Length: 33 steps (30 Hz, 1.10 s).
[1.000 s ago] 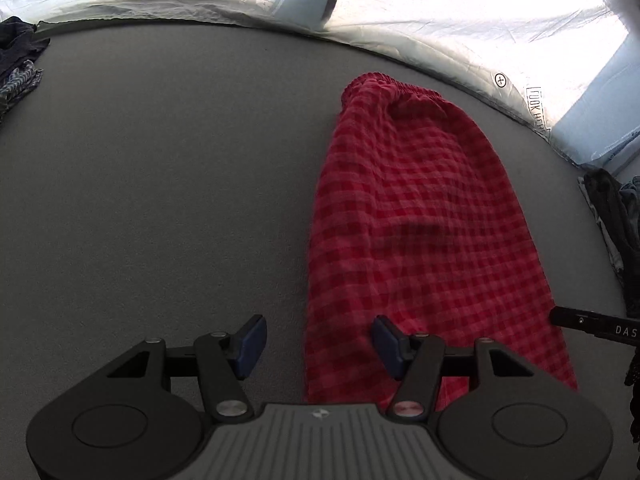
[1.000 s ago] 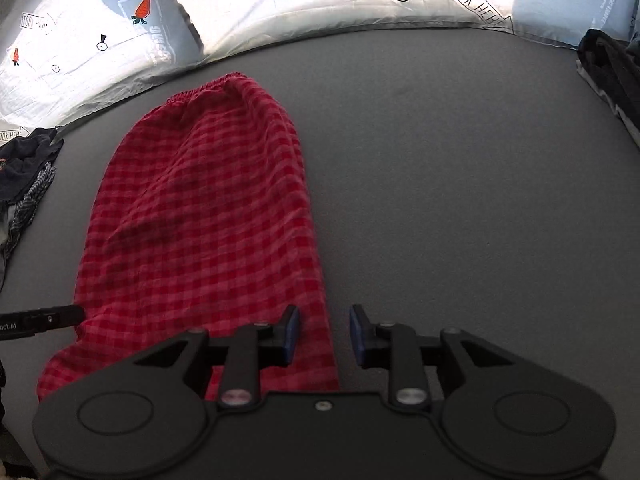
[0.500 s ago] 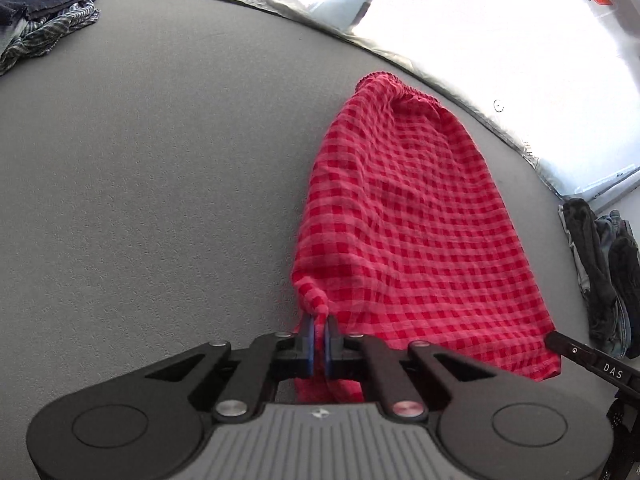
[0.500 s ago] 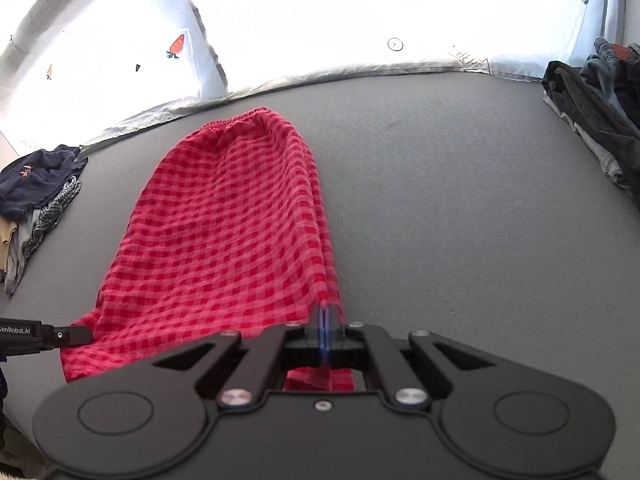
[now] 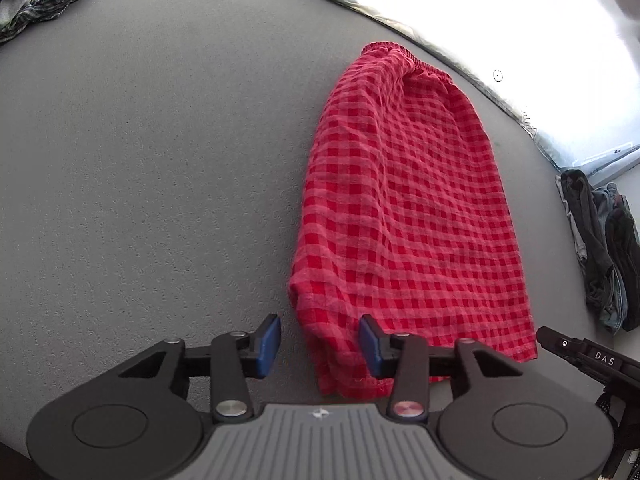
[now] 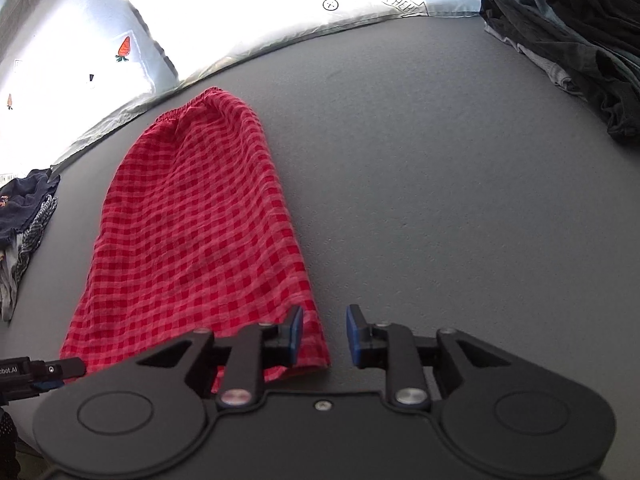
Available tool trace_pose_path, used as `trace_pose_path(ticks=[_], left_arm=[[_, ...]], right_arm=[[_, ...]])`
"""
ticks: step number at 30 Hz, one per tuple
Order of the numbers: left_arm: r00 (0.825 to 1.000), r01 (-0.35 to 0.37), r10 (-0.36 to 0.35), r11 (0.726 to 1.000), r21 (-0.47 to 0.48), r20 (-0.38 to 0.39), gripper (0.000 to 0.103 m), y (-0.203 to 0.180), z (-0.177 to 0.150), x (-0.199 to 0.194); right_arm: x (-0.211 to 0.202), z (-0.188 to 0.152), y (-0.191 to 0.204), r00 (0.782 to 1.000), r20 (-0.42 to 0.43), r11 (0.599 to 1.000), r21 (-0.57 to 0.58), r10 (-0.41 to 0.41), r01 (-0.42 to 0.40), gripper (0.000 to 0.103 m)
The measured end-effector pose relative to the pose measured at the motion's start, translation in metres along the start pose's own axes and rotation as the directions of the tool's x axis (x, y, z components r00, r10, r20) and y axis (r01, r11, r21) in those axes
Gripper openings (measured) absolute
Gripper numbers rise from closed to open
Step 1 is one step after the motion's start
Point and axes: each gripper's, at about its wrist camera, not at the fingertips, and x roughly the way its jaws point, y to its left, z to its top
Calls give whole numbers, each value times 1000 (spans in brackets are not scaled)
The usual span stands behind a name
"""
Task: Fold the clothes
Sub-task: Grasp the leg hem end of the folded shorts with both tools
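A red checked garment (image 5: 408, 208) with an elastic waistband at the far end lies flat on the grey surface (image 5: 152, 168). My left gripper (image 5: 318, 344) is open at the garment's near left corner, with the hem between its blue pads. In the right wrist view the same garment (image 6: 196, 240) lies left of centre. My right gripper (image 6: 323, 335) is open at the near right corner, its left pad over the hem edge. Neither holds the cloth.
A pile of dark clothes (image 6: 580, 48) lies at the far right, also seen in the left wrist view (image 5: 604, 244). Another pile (image 5: 44, 0) of striped and dark clothes lies far left, also in the right wrist view (image 6: 24, 216). A white printed sheet (image 6: 240, 20) borders the far edge.
Both grippers were shut on the garment's near corners half a second ago and have now opened, letting the hem drop back on the surface.
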Motion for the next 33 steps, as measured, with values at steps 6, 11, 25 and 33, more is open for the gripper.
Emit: trace_pose_path(ticks=[6, 11, 25, 33], left_arm=[[999, 3, -4, 1000, -26, -42, 54, 0, -2, 9], [998, -4, 6, 1000, 31, -56, 64, -12, -4, 18], [989, 117, -109, 991, 67, -102, 9, -33, -9, 32], [985, 144, -145, 989, -15, -94, 9, -24, -12, 35]], right_arm=[[12, -3, -2, 998, -33, 999, 22, 49, -48, 38], [26, -7, 3, 998, -58, 1000, -12, 20, -21, 41], [30, -5, 21, 995, -75, 989, -136, -62, 51, 29], [31, -9, 25, 996, -81, 989, -143, -36, 25, 17]])
